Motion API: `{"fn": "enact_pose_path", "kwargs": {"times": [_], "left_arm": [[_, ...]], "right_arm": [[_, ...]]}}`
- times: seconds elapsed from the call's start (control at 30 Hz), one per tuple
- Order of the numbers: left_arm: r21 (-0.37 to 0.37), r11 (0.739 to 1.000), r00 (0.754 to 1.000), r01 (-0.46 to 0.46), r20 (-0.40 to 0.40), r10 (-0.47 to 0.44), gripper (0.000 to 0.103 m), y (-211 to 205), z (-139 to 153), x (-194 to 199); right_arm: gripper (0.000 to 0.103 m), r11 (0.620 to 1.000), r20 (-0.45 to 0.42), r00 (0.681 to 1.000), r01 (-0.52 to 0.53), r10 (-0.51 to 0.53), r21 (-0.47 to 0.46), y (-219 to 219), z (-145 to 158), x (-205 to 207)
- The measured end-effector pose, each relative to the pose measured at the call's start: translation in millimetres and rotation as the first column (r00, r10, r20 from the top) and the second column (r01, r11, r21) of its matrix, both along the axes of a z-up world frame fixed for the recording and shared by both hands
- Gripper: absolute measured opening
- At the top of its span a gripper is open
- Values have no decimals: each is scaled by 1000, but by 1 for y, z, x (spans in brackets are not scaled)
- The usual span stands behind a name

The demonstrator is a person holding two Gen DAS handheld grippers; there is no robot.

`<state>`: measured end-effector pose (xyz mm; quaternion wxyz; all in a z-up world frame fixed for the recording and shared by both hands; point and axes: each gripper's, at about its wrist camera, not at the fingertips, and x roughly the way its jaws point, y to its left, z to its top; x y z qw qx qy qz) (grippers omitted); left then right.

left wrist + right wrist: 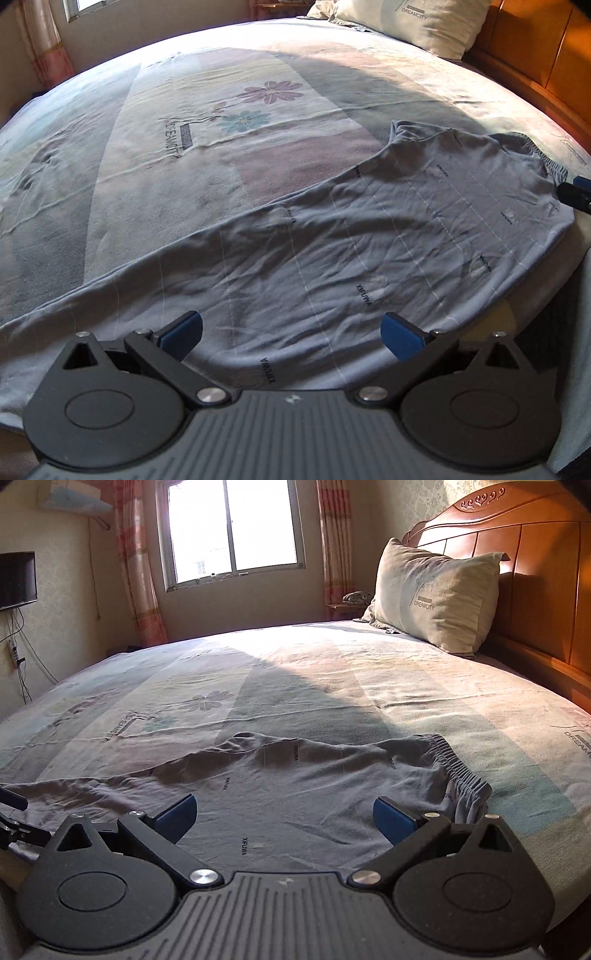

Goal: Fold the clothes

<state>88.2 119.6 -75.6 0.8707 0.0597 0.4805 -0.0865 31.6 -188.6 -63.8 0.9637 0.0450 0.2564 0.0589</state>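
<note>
A pair of grey trousers (369,229) with thin white lines and small dark print lies flat along the near edge of the bed. Its elastic waistband (539,155) is at the right end. My left gripper (291,332) is open and empty just above the leg part. My right gripper (284,818) is open and empty above the trousers (295,794) near the waistband (461,779). The right gripper's tip shows at the right edge of the left wrist view (576,194). Part of the left gripper (14,819) shows at the left edge of the right wrist view.
The bed sheet (184,147) is pale with flower prints and wrinkles. A pillow (432,598) leans on the wooden headboard (535,590) at the right. A window (232,528) with curtains is on the far wall. The bed's near edge (535,295) drops off on the right.
</note>
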Motion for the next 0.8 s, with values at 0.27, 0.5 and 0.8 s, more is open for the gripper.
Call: {"fn": "enact_pose_path", "kwargs": {"times": [0.27,0.5,0.8], "left_arm": [[-78,992,981,-99,-173,84,102,63,2,-3],[14,991,991,-132,-25,132,102,128,70,4],[19,985,985,-173,6,173,102,164,20,4]], "right_arm": [[103,998,-48,997,-65,64,-26,28,-3,4],[103,987,-79,984,-160,157,-32,54,-1,12],[103,889,-148,892,-444,427,-112,161,-7,43]]}}
